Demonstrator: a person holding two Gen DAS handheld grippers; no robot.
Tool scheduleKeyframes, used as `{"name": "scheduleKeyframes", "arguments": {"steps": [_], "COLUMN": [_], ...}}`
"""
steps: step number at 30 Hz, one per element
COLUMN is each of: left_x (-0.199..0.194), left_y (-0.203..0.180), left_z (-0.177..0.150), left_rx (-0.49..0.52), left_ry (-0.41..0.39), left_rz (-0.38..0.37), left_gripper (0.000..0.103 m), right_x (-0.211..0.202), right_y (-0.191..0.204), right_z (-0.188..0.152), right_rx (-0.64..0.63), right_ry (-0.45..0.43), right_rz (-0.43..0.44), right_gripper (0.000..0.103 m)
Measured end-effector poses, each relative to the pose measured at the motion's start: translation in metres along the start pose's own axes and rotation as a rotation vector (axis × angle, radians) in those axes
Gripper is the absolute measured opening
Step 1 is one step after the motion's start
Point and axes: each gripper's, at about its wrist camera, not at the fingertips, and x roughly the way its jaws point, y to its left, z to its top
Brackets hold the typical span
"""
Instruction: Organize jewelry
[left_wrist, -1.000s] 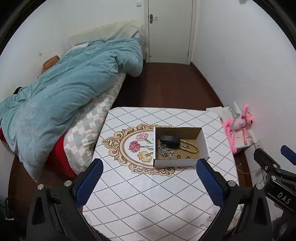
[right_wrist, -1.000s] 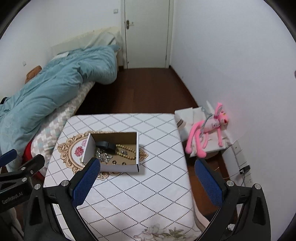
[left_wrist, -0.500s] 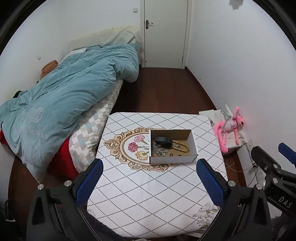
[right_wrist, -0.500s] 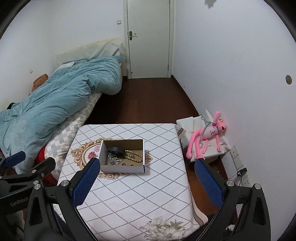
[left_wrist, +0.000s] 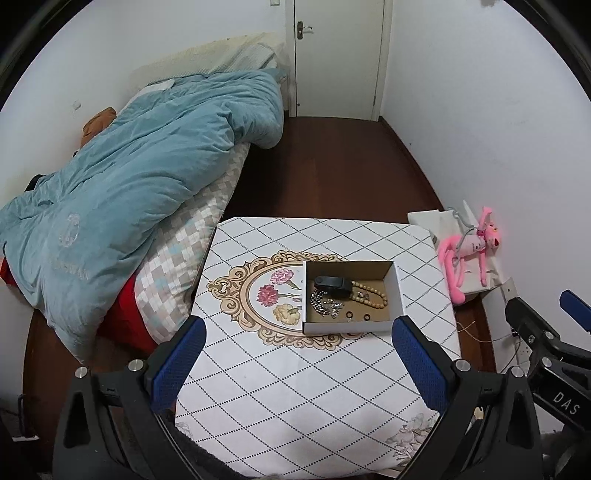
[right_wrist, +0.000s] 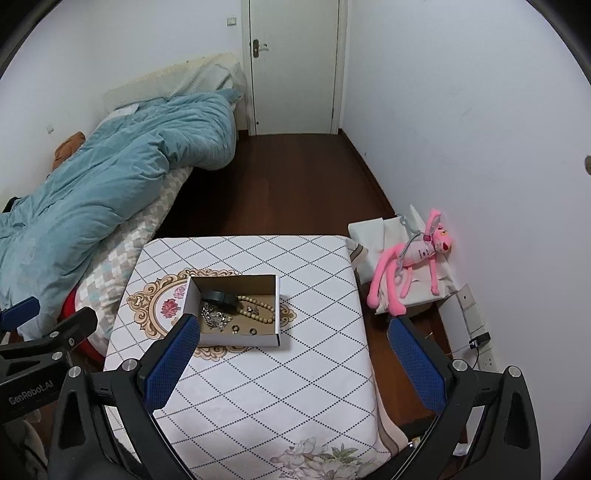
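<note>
A white cardboard box (left_wrist: 395, 286) stands on the table with a patterned cloth (left_wrist: 295, 387). In it lie a black band (left_wrist: 331, 283), a wooden bead string (left_wrist: 373, 297), a silver chain (left_wrist: 325, 305) and two small rings (left_wrist: 357, 315). The box also shows in the right wrist view (right_wrist: 277, 295). My left gripper (left_wrist: 297, 363) is open and empty, high above the table's near side. My right gripper (right_wrist: 291, 360) is open and empty, also high and back from the box.
A bed with a teal duvet (left_wrist: 129, 184) runs along the table's left side. A pink plush toy (right_wrist: 413, 266) lies on white bags by the right wall. A wall socket with a plug (right_wrist: 478, 338) is low on the right. A closed door (right_wrist: 293, 66) is at the far end.
Both grippers have risen and pulled back from the table, so the box looks smaller and more of the table's near edge shows. Both stay open and empty.
</note>
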Motion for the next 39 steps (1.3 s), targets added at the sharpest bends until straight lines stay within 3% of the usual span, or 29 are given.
{"name": "scheduleKeyframes", "arguments": {"steps": [13, 39], "left_x": [0.038, 0.042], "left_y": [-0.003, 0.002], "left_z": [0.009, 0.003], "left_rx": [0.020, -0.007], "left_ry": [0.074, 0.086], "left_rz": [0.023, 0.025], "left_gripper": [0.103, 0.103], "right_x": [0.055, 0.054], "right_y": [0.002, 0.005], "right_z": [0.008, 0.005], "right_rx": [-0.029, -0.047], "right_ry": [0.110, 0.128], "right_rz": [-0.024, 0.005], "right_gripper": [0.103, 0.103]}}
